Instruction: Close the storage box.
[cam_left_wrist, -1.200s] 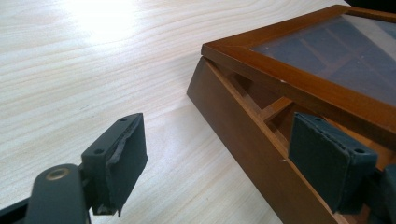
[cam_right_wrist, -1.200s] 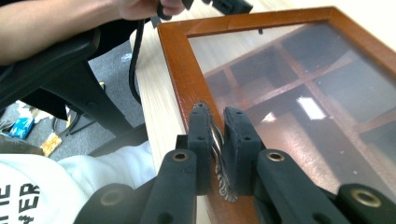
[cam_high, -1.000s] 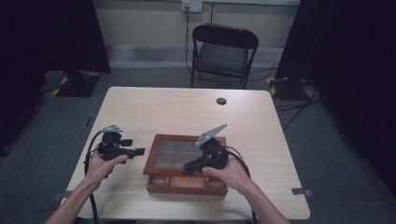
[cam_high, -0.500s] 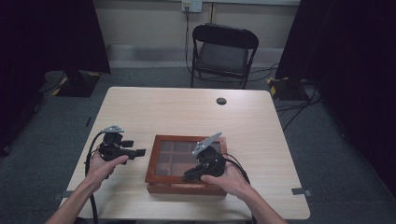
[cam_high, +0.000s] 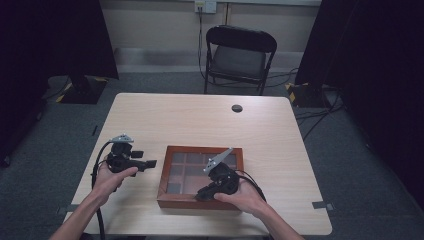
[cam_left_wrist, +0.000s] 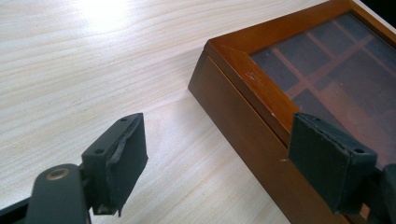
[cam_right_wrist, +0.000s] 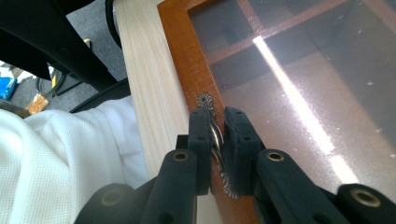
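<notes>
Wooden box (cam_high: 200, 176), glass lid, lies at near table edge; right gripper (cam_right_wrist: 217, 135) clamped on metal latch handle (cam_right_wrist: 215, 140) at near rim, hinge side opposite, so lift goes up and away; left gripper (cam_left_wrist: 219, 154) half open, empty, beside box's left wall.

A light wooden table (cam_high: 175, 120) stands on grey carpet (cam_high: 350, 165); at twelve o'clock behind it sits a black folding chair (cam_high: 240, 57) against a pale wall (cam_high: 150, 25). Dark curtains (cam_high: 375, 60) hang at two and ten o'clock; cables (cam_high: 320, 107) trail across the floor at two.
</notes>
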